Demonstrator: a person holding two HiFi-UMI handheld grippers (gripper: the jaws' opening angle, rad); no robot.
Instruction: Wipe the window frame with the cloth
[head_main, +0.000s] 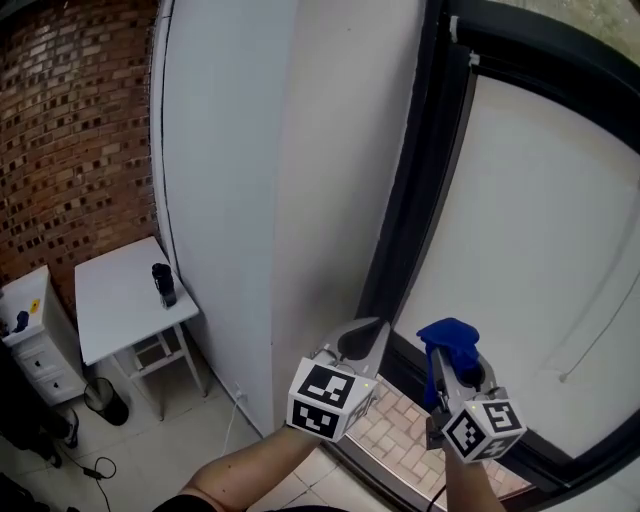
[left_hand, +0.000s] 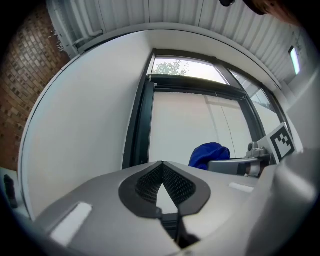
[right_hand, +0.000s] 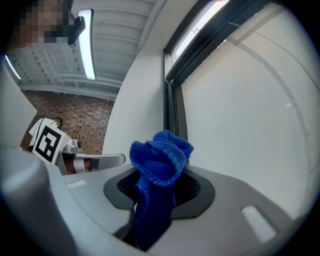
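The right gripper is grasping the cloth, pointing toward the upright window frame just ahead; the left gripper is sitting clenched, empty.

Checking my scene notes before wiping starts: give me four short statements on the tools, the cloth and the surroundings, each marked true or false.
The right tool is clamped on a blue cloth. True.
The left tool holds a sponge. False: its jaws are together, holding nothing.
The window frame is white. False: it is dark.
A dark bottle stands on the white side table. True.
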